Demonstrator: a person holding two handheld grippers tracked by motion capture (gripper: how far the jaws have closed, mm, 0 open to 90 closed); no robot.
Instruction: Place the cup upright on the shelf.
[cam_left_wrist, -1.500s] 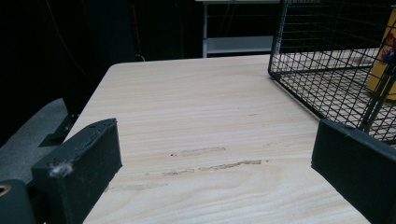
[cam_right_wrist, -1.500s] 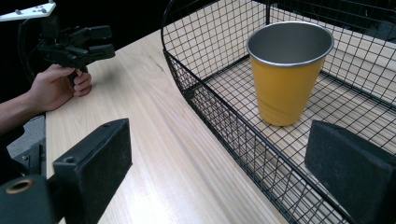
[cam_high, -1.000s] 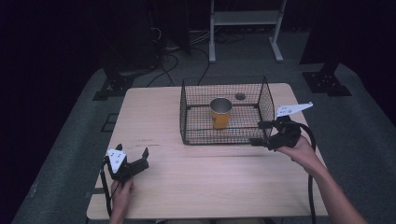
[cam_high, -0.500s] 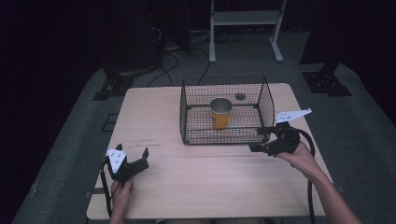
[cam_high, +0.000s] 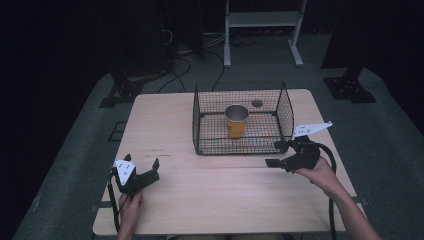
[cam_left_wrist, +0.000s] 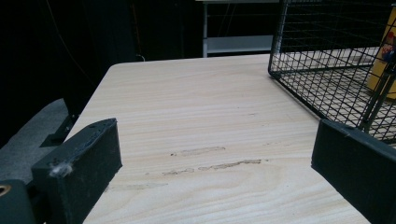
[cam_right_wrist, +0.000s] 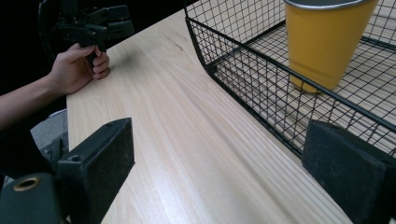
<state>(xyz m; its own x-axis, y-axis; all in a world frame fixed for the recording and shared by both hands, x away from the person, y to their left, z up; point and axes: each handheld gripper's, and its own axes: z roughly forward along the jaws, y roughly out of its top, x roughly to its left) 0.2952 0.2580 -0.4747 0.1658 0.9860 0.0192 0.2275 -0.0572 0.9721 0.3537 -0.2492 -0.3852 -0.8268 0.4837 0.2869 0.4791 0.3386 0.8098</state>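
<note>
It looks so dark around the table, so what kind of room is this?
Probably a lab or studio for recording gripper work. Black curtains surround a light wooden table, cables lie on the grey floor, and a white metal stand sits behind. A black wire basket holds a yellow metal-rimmed cup.

Left claw (cam_high: 142, 172): black body, two blocky black jaws with matte pads, white plate on top with dark dots, black cable trailing down. Right claw (cam_high: 276, 154): same black build, white three-cornered plate with dots, thick black cable looping back along the arm. Brass-coloured ring at jaw base in both gripper views. Forearms bare, no sleeves.
</note>
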